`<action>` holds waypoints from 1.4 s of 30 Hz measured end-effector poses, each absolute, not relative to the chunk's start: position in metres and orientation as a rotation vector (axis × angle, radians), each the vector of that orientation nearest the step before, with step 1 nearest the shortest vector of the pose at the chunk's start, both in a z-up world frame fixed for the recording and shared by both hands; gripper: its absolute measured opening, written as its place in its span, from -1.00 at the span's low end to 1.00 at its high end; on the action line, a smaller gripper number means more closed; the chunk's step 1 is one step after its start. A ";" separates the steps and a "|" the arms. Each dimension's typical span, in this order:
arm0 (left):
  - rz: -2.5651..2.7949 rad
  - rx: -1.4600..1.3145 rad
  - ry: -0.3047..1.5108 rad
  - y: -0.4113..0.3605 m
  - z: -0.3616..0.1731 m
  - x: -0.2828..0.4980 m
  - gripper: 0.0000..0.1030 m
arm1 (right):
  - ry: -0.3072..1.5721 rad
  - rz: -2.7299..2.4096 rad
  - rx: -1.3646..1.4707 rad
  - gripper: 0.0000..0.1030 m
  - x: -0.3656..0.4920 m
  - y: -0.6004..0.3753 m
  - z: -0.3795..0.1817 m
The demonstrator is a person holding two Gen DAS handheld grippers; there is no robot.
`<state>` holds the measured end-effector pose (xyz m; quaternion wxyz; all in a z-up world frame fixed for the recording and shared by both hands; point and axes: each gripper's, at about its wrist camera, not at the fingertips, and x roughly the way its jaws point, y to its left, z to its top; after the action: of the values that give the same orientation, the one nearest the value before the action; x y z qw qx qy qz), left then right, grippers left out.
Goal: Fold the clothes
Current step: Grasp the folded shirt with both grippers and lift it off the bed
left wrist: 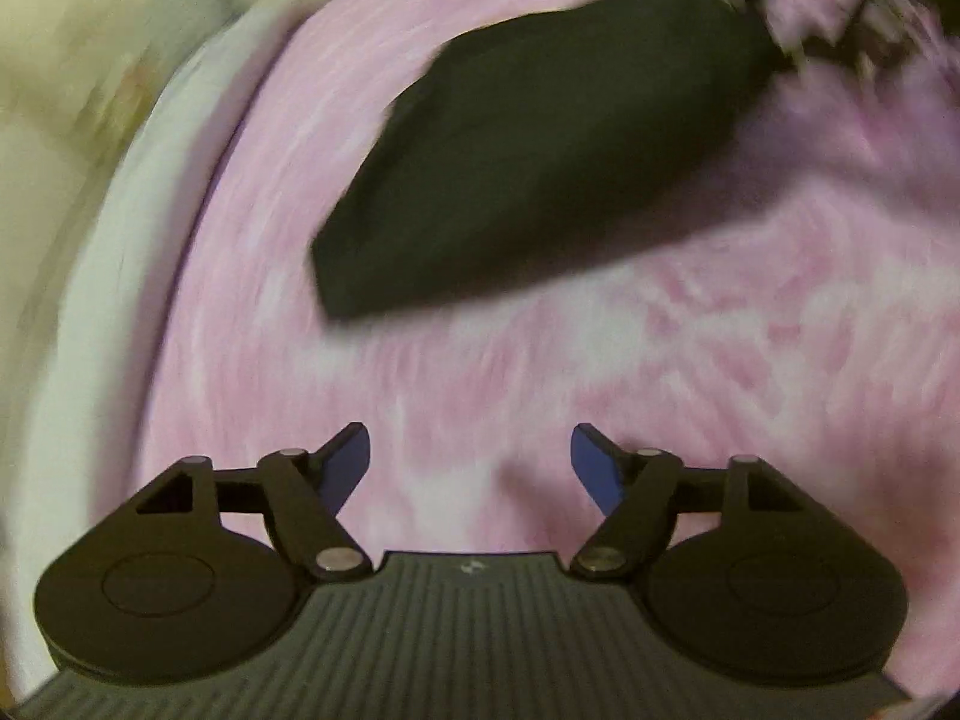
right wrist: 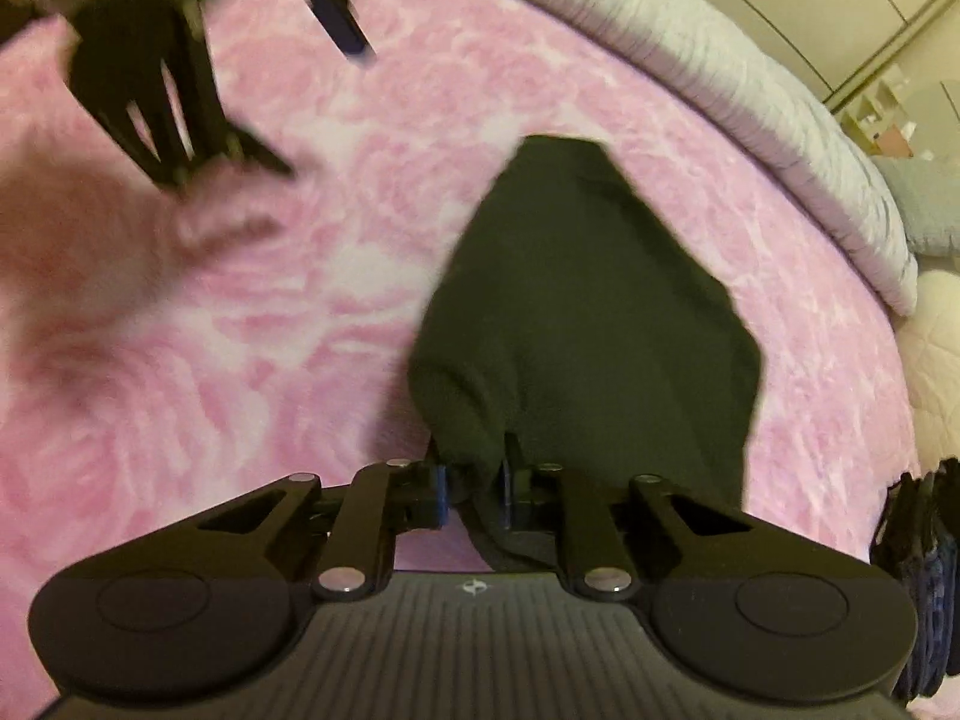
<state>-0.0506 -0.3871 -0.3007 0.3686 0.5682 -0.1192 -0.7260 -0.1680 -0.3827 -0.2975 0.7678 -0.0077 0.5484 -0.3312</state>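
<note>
Your right gripper point(right wrist: 474, 495) had its fingers clenched on the near end of the dark green cloth garment point(right wrist: 591, 324), mid-bed on the pink fluffy blanket point(right wrist: 336, 276). Your left gripper point(left wrist: 471, 468) stood released, empty. You would do well to seize the far corner point(left wrist: 336, 282) before folding.

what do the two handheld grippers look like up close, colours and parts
Both look alike. The left gripper and the right gripper each have a matte black ribbed body with a small pale logo, two rounded black side lobes bearing a faint oval outline, black linkage bars joined by silver round pins, and blue finger pads. No cables or sleeves show.
</note>
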 end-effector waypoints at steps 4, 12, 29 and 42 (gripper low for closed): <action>-1.910 1.505 -0.598 -0.396 -0.314 -0.092 0.46 | 1.169 -0.726 0.007 -0.75 -0.219 -0.381 -0.253; -2.093 1.607 -0.693 -0.397 -0.333 -0.148 -0.63 | 1.220 -0.756 0.048 -0.74 -0.323 -0.364 -0.245; -2.241 1.562 -0.276 -0.420 -0.288 -0.152 -0.73 | 1.240 -0.958 -0.255 0.58 -0.243 -0.307 -0.330; -2.227 1.614 -0.458 -0.397 -0.268 -0.153 -0.76 | 1.278 -0.944 -0.225 -0.57 -0.284 -0.355 -0.316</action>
<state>-0.1526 -0.3973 -0.2684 0.1759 0.5699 -0.1618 -0.7862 -0.2839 -0.3547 -0.3160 0.6950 -0.1010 0.5725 -0.4231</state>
